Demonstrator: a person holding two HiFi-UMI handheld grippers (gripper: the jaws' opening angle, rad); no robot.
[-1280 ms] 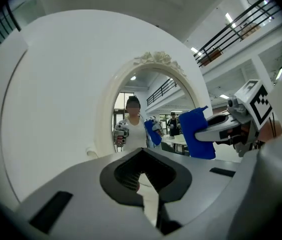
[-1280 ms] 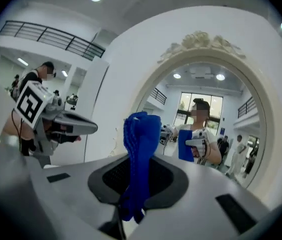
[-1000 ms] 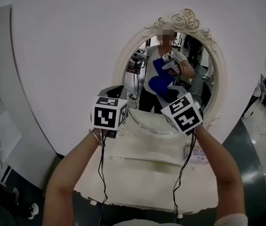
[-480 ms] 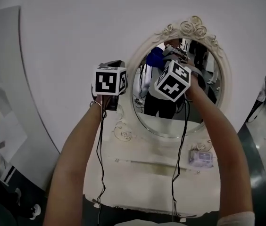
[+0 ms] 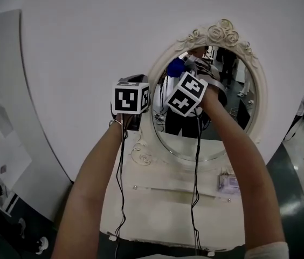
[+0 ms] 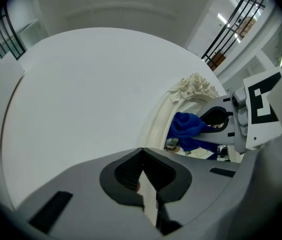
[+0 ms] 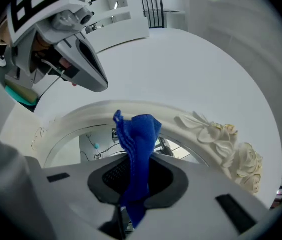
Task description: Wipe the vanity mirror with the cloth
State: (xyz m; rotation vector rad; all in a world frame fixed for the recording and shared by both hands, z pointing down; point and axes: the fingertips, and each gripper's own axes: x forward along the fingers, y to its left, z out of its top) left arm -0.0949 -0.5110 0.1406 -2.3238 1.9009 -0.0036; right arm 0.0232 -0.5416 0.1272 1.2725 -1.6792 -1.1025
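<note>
- Right hand-held gripper [image 7: 138, 181] clamps a crumpled blue fabric cloth [image 7: 138, 134] at the upper left of the oval white-framed vanity mirror [image 5: 233, 124].
- Left hand-held gripper [image 6: 142, 164]: jaws together, empty, left of mirror.

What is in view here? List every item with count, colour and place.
vanity mirror: one, oval glass in a cream frame with carved roses on top, against the wall
cloth: one, blue, at the upper left of the mirror
vanity table: one, cream, below the mirror
packet: one, pale, too small to identify, right side of the table top
wall: white, behind the mirror
cables: two, black, hanging from the tools
forearms: two, bare, raised toward the mirror
left tool: one, grey, jaws together and empty, by the mirror's left edge
right tool: one, grey, jaws clamped on the cloth
</note>
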